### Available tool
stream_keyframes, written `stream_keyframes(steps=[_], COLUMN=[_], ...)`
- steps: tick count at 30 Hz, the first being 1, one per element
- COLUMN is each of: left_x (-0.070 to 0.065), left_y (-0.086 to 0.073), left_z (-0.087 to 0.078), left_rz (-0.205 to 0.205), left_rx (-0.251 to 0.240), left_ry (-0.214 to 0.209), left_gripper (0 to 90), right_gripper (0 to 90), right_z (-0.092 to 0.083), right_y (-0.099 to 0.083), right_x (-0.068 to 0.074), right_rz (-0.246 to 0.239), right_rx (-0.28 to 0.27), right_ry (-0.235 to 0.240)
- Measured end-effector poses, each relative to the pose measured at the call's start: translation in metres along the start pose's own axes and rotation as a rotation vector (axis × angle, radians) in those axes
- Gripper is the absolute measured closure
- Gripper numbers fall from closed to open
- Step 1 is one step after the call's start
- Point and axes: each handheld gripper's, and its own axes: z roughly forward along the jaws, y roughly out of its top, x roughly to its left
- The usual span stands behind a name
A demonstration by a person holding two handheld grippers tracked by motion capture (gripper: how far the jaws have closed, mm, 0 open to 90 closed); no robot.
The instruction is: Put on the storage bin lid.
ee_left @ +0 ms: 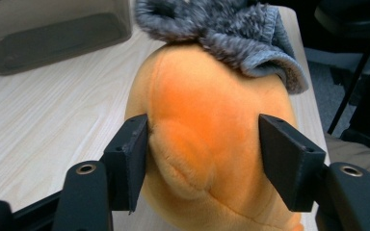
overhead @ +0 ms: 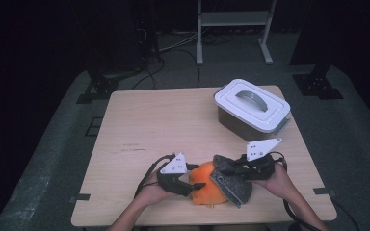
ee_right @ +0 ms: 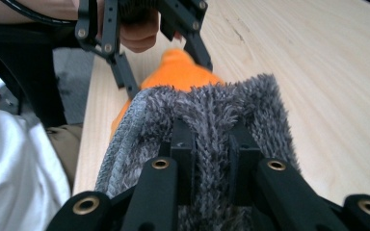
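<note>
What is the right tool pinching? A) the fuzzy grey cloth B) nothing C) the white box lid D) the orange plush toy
A: in the right gripper view the right tool has its jaws shut tight on a fold of the fuzzy grey cloth, which drapes over the orange plush toy.

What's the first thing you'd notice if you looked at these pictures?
The bright orange plush toy at the near edge of the table, squeezed between the left tongs. A fuzzy grey sock, pinched in the right tongs, drapes over its top. Farther back on the right stands a grey box with a white lid.
</note>
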Motion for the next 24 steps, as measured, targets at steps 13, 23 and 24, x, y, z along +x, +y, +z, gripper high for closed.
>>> stream_keyframes(steps=[13,23,24], left_x=[0.003,0.004,0.007], left_y=[0.003,0.018,0.017], left_z=[0.009,-0.003,-0.003], left_rz=[-0.073,0.248,0.251], left_rx=[0.033,0.005,0.000], left_ry=[-0.094,-0.010,-0.017], left_gripper=[32.0,45.1,45.0], right_gripper=[75.8,76.2,76.2], right_z=[-0.009,-0.023,-0.022], right_y=[-0.022,0.011,0.013], right_x=[0.018,0.003,0.001], right_rz=[0.015,0.000,-0.005], right_rx=[-0.008,-0.105,-0.103], right_ry=[0.035,0.013,0.012])
